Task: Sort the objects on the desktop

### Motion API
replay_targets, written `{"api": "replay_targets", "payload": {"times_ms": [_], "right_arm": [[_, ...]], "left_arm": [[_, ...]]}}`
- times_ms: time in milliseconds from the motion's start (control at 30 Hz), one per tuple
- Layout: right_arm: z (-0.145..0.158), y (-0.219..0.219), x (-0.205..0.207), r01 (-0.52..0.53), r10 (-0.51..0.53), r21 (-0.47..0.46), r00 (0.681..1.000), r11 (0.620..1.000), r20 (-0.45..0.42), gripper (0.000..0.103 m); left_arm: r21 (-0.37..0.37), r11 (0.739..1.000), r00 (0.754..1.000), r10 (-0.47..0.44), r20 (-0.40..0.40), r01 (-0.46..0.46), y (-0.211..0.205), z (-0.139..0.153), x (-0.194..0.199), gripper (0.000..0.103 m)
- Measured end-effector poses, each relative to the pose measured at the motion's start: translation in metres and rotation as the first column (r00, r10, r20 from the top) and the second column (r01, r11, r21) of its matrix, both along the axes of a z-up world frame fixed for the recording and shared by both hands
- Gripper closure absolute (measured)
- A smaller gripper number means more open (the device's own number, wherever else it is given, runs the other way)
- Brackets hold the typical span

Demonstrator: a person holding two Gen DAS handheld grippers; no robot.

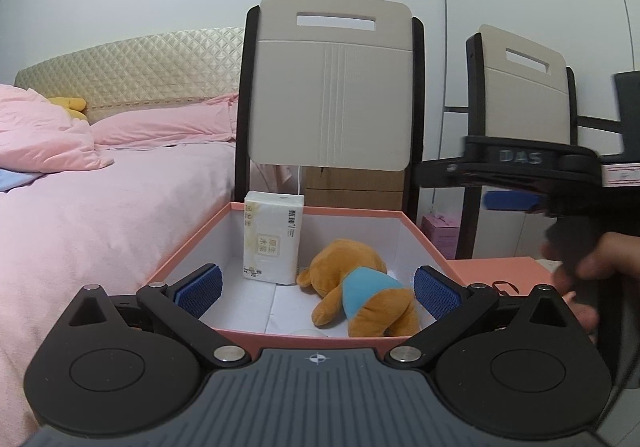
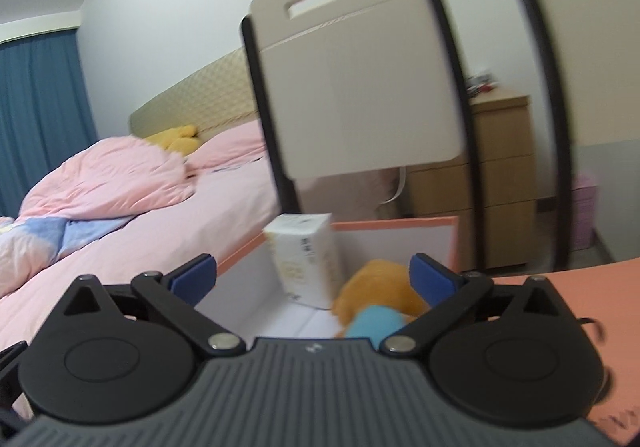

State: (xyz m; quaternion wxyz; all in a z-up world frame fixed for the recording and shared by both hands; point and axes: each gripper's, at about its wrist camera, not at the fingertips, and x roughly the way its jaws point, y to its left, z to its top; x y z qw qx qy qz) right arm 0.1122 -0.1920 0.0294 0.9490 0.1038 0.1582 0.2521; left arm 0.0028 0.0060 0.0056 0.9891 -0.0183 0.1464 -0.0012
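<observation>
Both the tissue pack (image 1: 273, 237) and plush bear (image 1: 356, 287) sit inside the pink box (image 1: 192, 243). The left gripper (image 1: 318, 291) and right gripper (image 2: 316, 279) gape wide, empty. Probably between items; next, find something unsorted

a home bedroom: pink-quilted bed (image 1: 100, 207), padded headboard (image 1: 132, 67), wooden dresser (image 2: 500, 175).
</observation>
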Motion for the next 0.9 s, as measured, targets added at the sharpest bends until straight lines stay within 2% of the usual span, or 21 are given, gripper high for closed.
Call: {"api": "replay_targets", "payload": {"times_ms": [200,433,900], "right_arm": [[0.004,-0.032,-0.040,0.090,-0.087,-0.064,0.995,0.994,0.057,0.000],[-0.004,-0.062,-0.078,0.169,-0.161,-0.069,0.981,0.983,0.105,0.000],[-0.037,-0.091,-0.124,0.241,-0.233,-0.045,0.963,0.969,0.138,0.000]], "left_arm": [[-0.009,1.000,1.000,-0.021,0.001,0.021,-0.003,0.000,-0.002,0.000],[-0.015,0.998,0.999,-0.054,0.001,0.054,-0.011,-0.001,-0.007,0.000],[-0.013,0.996,0.996,-0.089,-0.014,0.089,-0.024,-0.008,-0.009,0.000]]}}
